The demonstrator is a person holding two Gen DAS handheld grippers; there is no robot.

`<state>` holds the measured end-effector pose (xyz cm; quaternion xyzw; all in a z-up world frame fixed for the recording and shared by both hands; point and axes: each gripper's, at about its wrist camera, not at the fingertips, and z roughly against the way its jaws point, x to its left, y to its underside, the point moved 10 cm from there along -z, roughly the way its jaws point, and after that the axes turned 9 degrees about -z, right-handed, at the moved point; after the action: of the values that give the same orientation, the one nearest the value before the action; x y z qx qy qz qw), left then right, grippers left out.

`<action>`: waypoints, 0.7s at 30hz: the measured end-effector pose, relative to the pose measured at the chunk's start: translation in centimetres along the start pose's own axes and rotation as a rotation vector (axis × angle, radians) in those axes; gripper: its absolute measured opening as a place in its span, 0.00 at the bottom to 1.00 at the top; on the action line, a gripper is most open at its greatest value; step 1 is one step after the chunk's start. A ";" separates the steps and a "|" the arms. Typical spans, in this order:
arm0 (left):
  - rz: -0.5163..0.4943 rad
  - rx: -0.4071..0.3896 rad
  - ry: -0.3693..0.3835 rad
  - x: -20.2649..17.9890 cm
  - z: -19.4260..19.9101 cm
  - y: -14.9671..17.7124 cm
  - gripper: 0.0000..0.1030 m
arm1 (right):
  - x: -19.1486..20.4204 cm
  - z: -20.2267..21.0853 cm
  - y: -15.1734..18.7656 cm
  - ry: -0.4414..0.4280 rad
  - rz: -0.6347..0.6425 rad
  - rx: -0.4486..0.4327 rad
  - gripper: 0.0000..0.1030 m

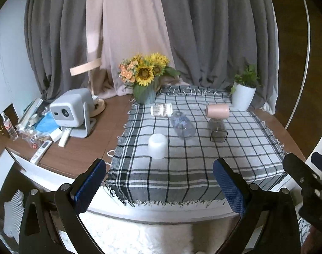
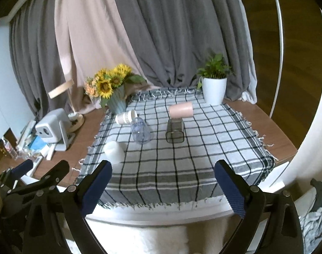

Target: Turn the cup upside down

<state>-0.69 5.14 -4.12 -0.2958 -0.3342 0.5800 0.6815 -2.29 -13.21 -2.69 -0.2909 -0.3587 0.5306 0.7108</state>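
We hold both tongs back from the near edge of the worktop (image 1: 110, 127), above a white furry surface. The left tongs (image 1: 159, 182) are spread wide, with nothing between the blue pads. The right tongs (image 2: 163, 182) are likewise spread wide and grip nothing. In the left wrist view, the right tongs appear at the far right edge; in the right wrist view, the left tongs appear at the lower left.

A checked cloth (image 1: 182, 169) covers most of the worktop. Five cups rest on it:

- White cup (image 1: 158, 145): stands nearest to us on the left part of the cloth, closed end up.
- Clear cup (image 1: 182, 124): lies on its side behind the white cup, mouth toward us.
- Paper cup (image 1: 161, 110): lies on its side at the back left, just beside the clear cup.
- Dark glass cup (image 1: 217, 129): lies on its side right of centre, square mouth toward us.
- Pink cup (image 1: 217, 111): lies on its side crosswise, directly behind the dark glass cup and touching or nearly touching it.

At the back of the cloth we see a sunflower vase (image 1: 146, 76) on the left and a white plant pot (image 1: 244, 95) on the right. Left of the cloth, on bare wood, stands a grey projector (image 1: 70, 109) among remote controls and assorted clutter. Grey and pink curtains (image 1: 203, 31) hang behind.
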 end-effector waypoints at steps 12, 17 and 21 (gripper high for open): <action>0.011 -0.042 0.003 -0.6 2.6 -0.1 1.00 | -1.4 2.8 -0.4 0.012 -0.023 -0.040 0.97; 0.012 -0.061 -0.003 -0.4 3.5 -0.3 1.00 | -1.5 2.9 -0.4 0.005 -0.024 -0.041 0.97; 0.022 -0.066 0.000 -0.1 3.9 -0.2 1.00 | -1.5 3.4 -0.4 -0.001 -0.021 -0.052 0.97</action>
<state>-3.76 5.04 -1.65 -0.3219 -0.3500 0.5758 0.6650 -5.11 -14.60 -0.77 -0.3054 -0.3758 0.5135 0.7084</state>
